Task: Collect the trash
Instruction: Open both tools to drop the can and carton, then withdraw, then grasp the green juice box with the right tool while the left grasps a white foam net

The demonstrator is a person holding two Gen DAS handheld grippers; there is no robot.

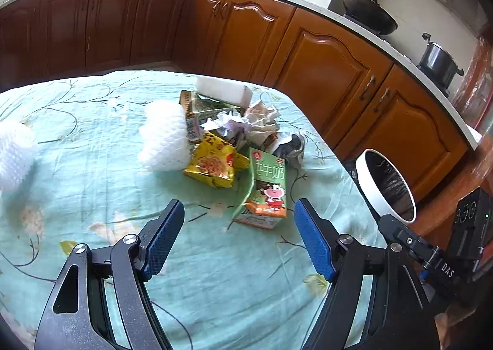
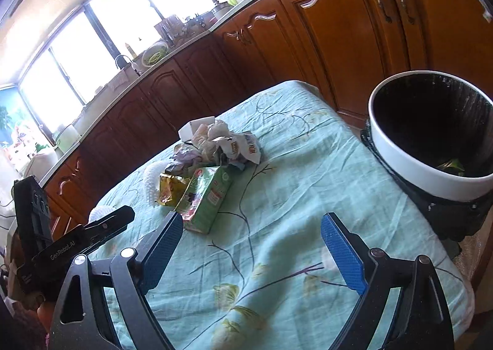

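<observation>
both grippers sit over a table with a pale green flowered cloth. the left gripper has its blue-padded fingers spread wide with nothing between them, and the right gripper is the same, wide apart and holding nothing.

the trash pile is mid-table, just past the left fingers: a green milk carton lying nearest, a yellow snack bag touching its left side, a white foam net left of that, crumpled paper behind, and a white foam block at the far end. another bit of white foam lies well apart at the left edge.

a white-rimmed bin with a black liner stands off the table's right side, with something green at the bottom.

readable stuff: big white chinese characters and a cartoon cow on the carton, "das" on the right gripper's body, "genrobot.ai" on the left one. wooden cabinets run behind, with a wok and pot on the counter.
</observation>
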